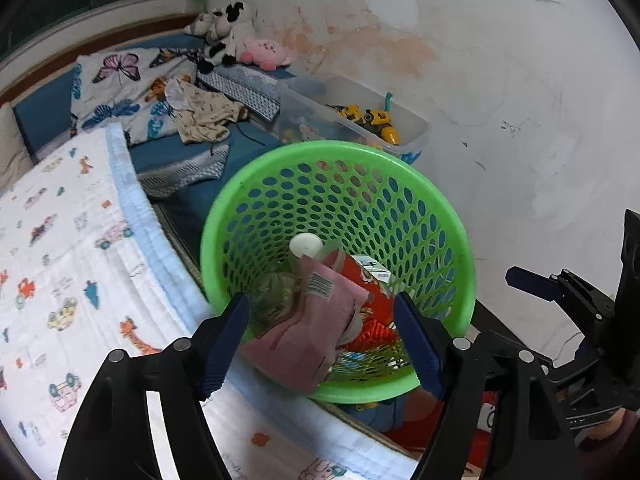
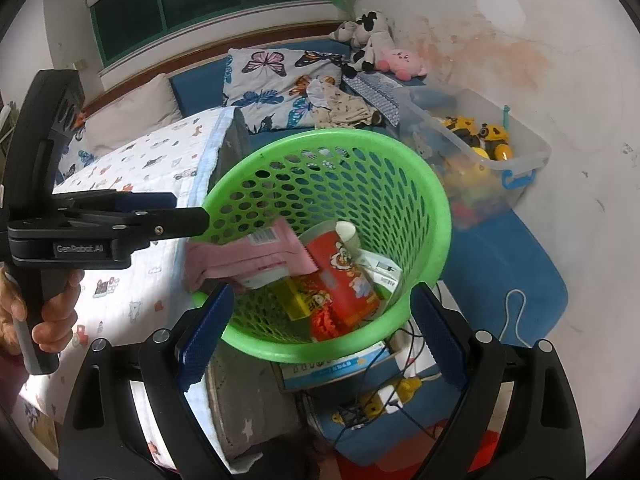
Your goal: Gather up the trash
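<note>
Quilt: a white quilt [image 1: 60, 280] printed with small cars and animals covers the bed at the left, its pale blue edge running up against the basket.
Hand: in the right wrist view a person's hand [image 2: 48, 312] grips the black handle of the left tool at the far left.
Left gripper: the left gripper [image 1: 320, 340] hangs over the near rim of the basket, blue pads spread wide; the pink packet lies between them, and neither pad presses on it.
Pink packet: a crumpled pink packet [image 1: 308, 332] with a barcode leans over the basket's near-left rim, half inside.
Basket: a green basket [image 1: 448, 216] with holed walls stands between the bed and the wall, tipped toward the cameras.
Trash inside: a red snack wrapper [image 2: 340, 276] with a cartoon figure, a white roll [image 1: 306, 245] and a white printed wrapper [image 2: 380, 268] lie at the bottom.
Right gripper: the right gripper [image 2: 320, 332] points down at the basket's near rim, its pads far apart and holding nothing.
Toy box: a clear plastic box [image 2: 532, 160] holding yellow toy vehicles sits beyond the basket, by the stained wall.
Far end: a butterfly pillow [image 2: 276, 80], a spotted plush cow [image 2: 372, 36] and a pink plush toy [image 2: 402, 60] rest at the far end of the bed.
Floor: a blue mat [image 2: 500, 276] lies to the right, with tangled cables [image 2: 400, 384] near the basket's foot.
</note>
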`<state>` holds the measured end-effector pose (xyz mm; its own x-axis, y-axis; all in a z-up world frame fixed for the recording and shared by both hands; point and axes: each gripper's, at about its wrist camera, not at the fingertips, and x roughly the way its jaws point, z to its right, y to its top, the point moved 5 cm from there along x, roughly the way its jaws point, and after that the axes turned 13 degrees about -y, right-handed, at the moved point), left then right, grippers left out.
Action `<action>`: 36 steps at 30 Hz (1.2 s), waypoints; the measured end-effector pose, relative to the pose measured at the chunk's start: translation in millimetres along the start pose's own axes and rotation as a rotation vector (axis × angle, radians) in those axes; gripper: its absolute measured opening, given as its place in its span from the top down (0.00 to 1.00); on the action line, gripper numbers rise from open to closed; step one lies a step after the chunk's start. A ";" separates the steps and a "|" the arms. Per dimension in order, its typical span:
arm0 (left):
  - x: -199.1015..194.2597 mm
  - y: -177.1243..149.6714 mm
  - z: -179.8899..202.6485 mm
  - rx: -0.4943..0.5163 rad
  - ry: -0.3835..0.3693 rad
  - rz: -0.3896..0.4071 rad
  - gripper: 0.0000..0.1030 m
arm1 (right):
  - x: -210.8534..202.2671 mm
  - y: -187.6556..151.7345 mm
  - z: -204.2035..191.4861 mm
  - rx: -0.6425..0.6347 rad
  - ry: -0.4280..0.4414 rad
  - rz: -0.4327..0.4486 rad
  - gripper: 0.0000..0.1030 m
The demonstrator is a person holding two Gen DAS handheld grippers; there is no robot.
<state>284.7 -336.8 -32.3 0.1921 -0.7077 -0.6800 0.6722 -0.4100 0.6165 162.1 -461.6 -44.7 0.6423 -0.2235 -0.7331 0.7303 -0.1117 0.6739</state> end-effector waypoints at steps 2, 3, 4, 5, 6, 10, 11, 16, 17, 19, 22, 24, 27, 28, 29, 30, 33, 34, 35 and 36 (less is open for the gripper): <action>-8.8 -2.7 0.3 0.009 0.017 0.023 0.23 | -2.2 -1.5 -4.9 -0.003 0.009 0.002 0.13; -12.7 -3.5 0.4 0.011 0.021 0.032 0.23 | -3.7 -2.1 -7.8 -0.004 0.013 0.005 0.13; -18.2 -4.4 0.2 0.007 0.021 0.043 0.23 | -4.8 -2.5 -10.2 -0.004 0.015 0.007 0.13; -21.5 -4.5 -0.7 0.002 0.019 0.049 0.22 | -6.5 -2.9 -12.8 -0.004 0.019 0.010 0.12; -25.7 -4.6 -1.7 -0.005 0.019 0.056 0.22 | -7.5 -3.0 -14.0 -0.003 0.021 0.012 0.12; -45.7 -9.1 -5.7 -0.014 0.042 0.097 0.17 | -16.3 -5.0 -23.5 -0.008 0.028 0.032 0.11; -52.1 -11.3 -7.2 -0.020 0.055 0.105 0.16 | -17.8 -5.6 -25.4 -0.010 0.030 0.035 0.11; -77.1 -21.5 -13.1 -0.037 0.094 0.144 0.12 | -25.7 -8.5 -35.3 0.002 0.050 0.045 0.09; -80.7 -23.5 -14.3 -0.041 0.102 0.150 0.10 | -26.8 -9.1 -37.5 0.003 0.052 0.046 0.09; -90.5 -28.9 -17.2 -0.046 0.118 0.166 0.10 | -29.6 -10.9 -43.2 0.004 0.065 0.046 0.08; -103.2 -38.5 -22.3 -0.049 0.152 0.179 0.10 | -33.1 -13.6 -51.3 0.001 0.066 0.050 0.08; -111.2 -44.6 -26.9 -0.055 0.170 0.186 0.10 | -35.4 -15.4 -57.0 0.002 0.075 0.051 0.07; -124.5 -54.5 -34.4 -0.074 0.199 0.199 0.09 | -38.5 -17.8 -65.9 0.013 0.094 0.047 0.07; -130.1 -58.6 -37.2 -0.083 0.206 0.205 0.09 | -39.6 -19.0 -68.3 0.014 0.099 0.045 0.07; -134.6 -61.5 -39.2 -0.088 0.212 0.210 0.09 | -40.9 -19.6 -71.1 0.014 0.103 0.044 0.07; -140.0 -65.3 -41.6 -0.092 0.225 0.217 0.09 | -42.4 -19.9 -73.8 0.013 0.103 0.047 0.07; -157.1 -77.0 -47.0 -0.095 0.267 0.234 0.08 | -49.0 -21.9 -82.2 0.014 0.099 0.061 0.06; -162.9 -80.7 -49.0 -0.096 0.286 0.238 0.08 | -50.6 -22.5 -83.8 0.016 0.103 0.063 0.05; -168.4 -84.0 -50.4 -0.098 0.299 0.242 0.08 | -52.6 -23.0 -86.5 0.018 0.106 0.065 0.05; -173.0 -86.5 -51.4 -0.098 0.306 0.246 0.08 | -53.9 -23.2 -88.2 0.019 0.106 0.067 0.05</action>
<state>230.1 -149.3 11.5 0.5498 -0.5679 -0.6126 0.6419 -0.1820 0.7449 131.0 -361.6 -28.9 0.7114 -0.1272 -0.6911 0.6809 -0.1183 0.7227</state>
